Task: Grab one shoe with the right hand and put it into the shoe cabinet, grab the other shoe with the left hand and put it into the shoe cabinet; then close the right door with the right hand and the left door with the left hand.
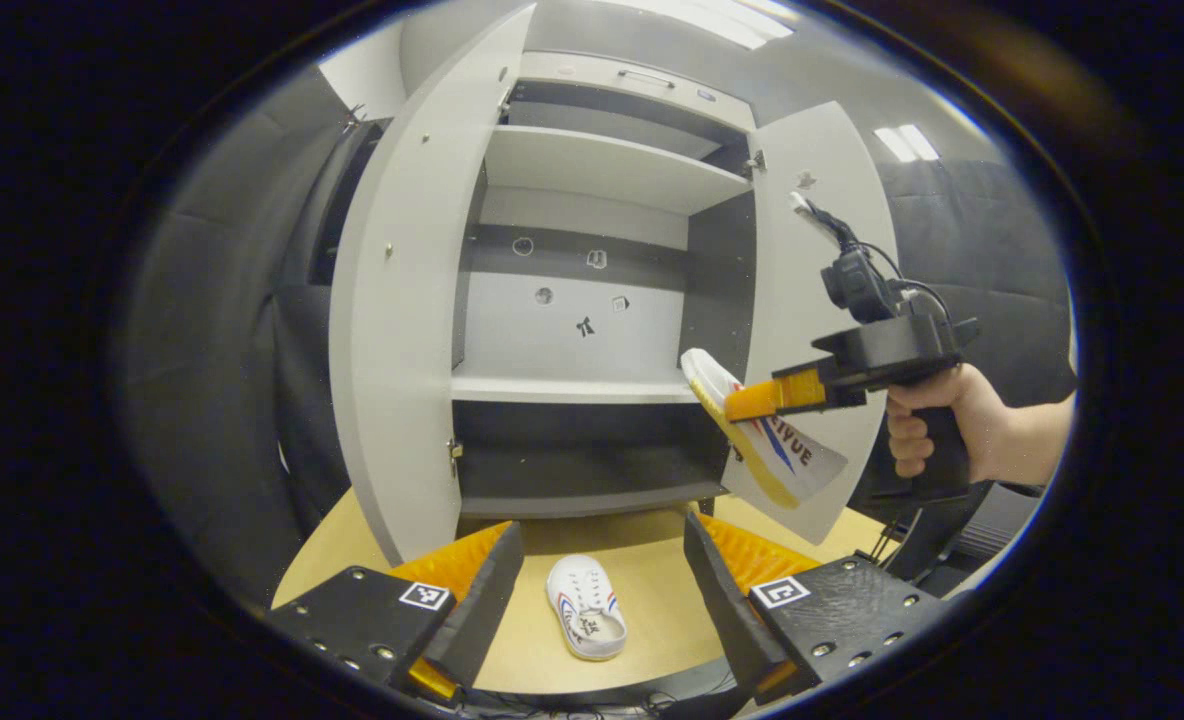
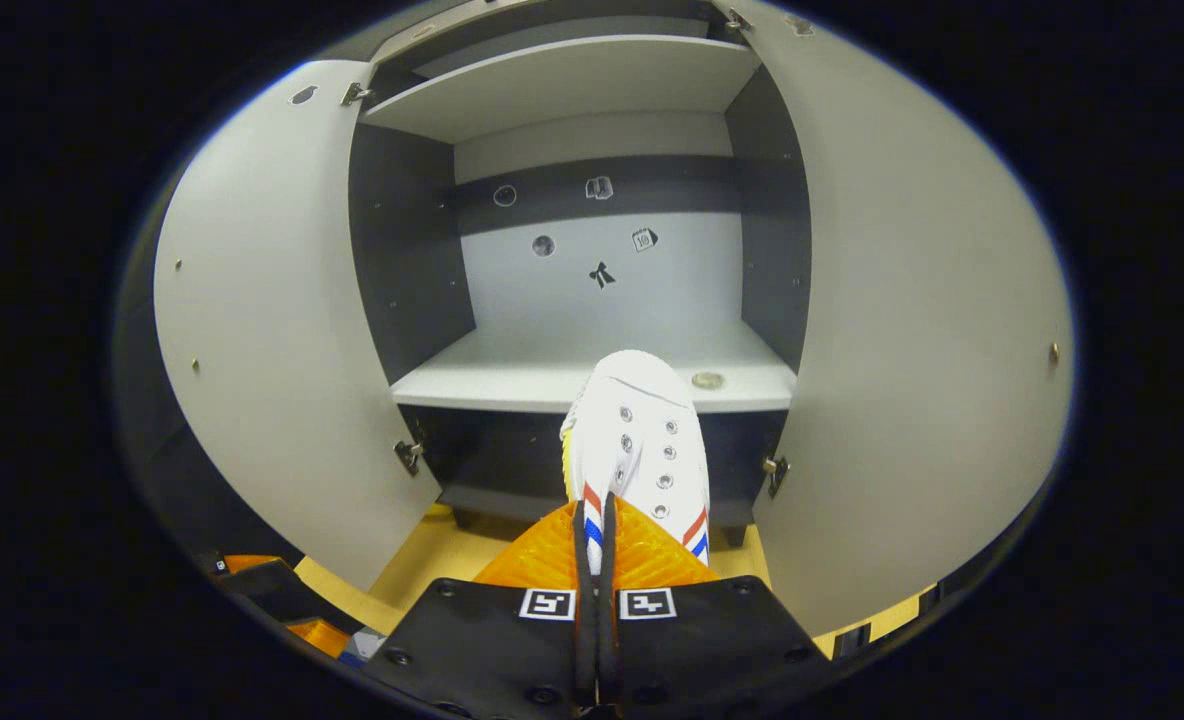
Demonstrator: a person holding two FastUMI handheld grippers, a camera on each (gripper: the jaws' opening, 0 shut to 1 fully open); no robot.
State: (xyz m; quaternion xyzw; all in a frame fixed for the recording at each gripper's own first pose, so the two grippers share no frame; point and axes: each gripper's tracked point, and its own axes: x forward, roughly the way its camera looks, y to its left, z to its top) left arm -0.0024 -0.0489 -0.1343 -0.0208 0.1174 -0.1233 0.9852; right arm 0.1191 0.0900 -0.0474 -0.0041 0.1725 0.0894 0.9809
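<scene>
One shoe [image 2: 640,440] held before the open shoe cabinet [image 2: 592,370]
Right gripper [image 2: 594,540] jaws are pinched on it, toe toward 12 o'clock; left gripper [image 1: 602,580] jaws are spread over the second shoe [image 1: 586,606], lengthwise on the bench [image 1: 642,570].

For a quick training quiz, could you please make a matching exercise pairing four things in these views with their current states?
Things:
1. shoe held in air
2. second shoe
3. right tongs
4. left tongs

States:
A. open, nothing between the fingers
B. lying on the wooden table
C. raised before the open cabinet
D. closed on a shoe

Pairs: 1-C, 2-B, 3-D, 4-A
</scene>
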